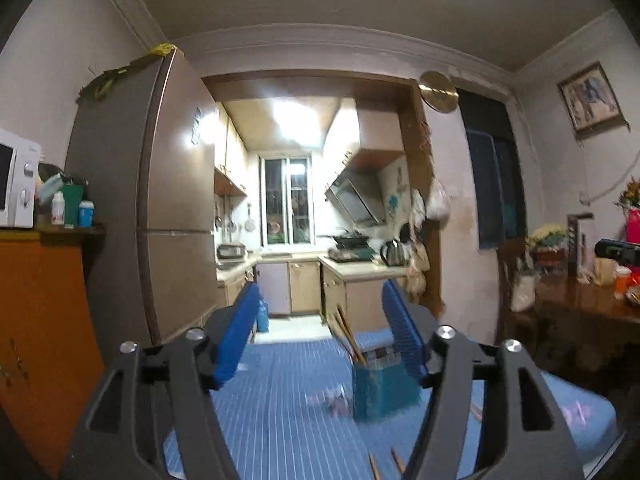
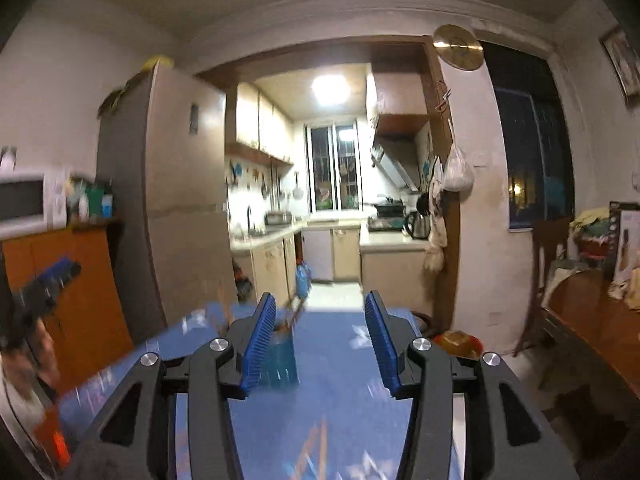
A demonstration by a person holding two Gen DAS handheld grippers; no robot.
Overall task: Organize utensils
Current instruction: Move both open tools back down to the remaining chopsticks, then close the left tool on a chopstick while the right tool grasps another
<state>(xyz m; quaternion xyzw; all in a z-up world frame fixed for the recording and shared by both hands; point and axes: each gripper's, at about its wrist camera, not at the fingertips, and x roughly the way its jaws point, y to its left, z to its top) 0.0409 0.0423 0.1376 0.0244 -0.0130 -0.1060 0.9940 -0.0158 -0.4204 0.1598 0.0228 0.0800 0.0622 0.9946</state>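
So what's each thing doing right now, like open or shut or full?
left gripper: open, nothing between its pads
right gripper: open, nothing held
blue holder: upright on the blue cloth, chopsticks standing in it
kitchen light: on
fridge: doors shut

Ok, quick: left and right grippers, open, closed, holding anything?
Left gripper: open, empty; teal plastic utensil holder stands beyond.
Right gripper: open, empty.

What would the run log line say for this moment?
left gripper: open, empty | right gripper: open, empty | blue utensil holder: upright on table, chopsticks inside
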